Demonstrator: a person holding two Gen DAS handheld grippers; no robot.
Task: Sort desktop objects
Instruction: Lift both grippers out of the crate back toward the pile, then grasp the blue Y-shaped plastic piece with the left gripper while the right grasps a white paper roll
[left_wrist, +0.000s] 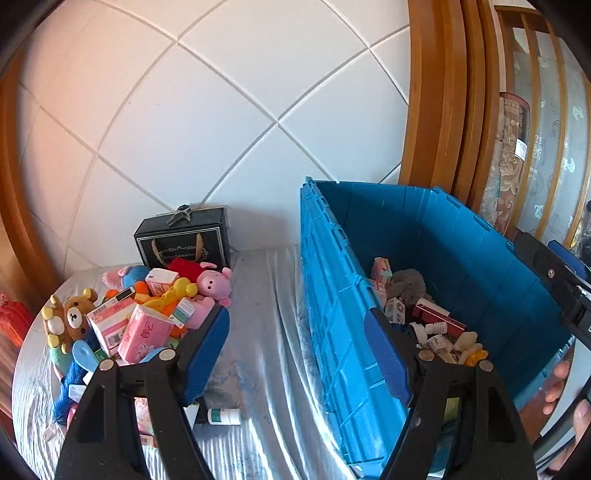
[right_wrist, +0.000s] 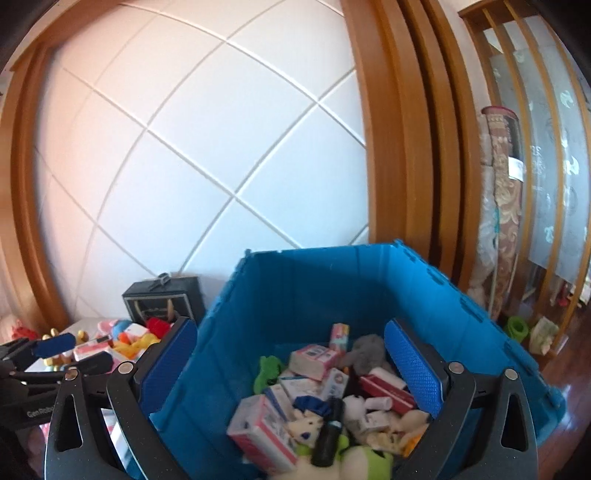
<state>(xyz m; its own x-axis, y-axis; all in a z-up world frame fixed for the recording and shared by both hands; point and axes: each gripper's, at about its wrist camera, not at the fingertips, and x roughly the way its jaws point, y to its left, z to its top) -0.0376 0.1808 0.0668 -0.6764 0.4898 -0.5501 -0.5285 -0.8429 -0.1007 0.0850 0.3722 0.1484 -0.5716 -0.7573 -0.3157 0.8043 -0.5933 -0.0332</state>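
Note:
A big blue crate (left_wrist: 480, 258) stands on the table's right side, holding boxes, bottles and plush toys. In the right wrist view the crate (right_wrist: 295, 295) lies right below my open, empty right gripper (right_wrist: 291, 369); a black bottle (right_wrist: 328, 435) lies on the heap inside. My left gripper (left_wrist: 299, 354) is open and empty, straddling the crate's left wall. A pile of toys and boxes sits left of it: a pink tissue pack (left_wrist: 144, 336), a bear plush (left_wrist: 70, 317), a pink pig plush (left_wrist: 216, 284). The left gripper also shows in the right wrist view (right_wrist: 70, 350).
A black gift bag (left_wrist: 184, 240) stands against the white tiled wall behind the pile. A small white bottle (left_wrist: 223, 416) lies on the grey cloth between my left fingers. A wooden door frame (left_wrist: 436, 92) rises right of the crate. A red object (left_wrist: 13, 321) sits far left.

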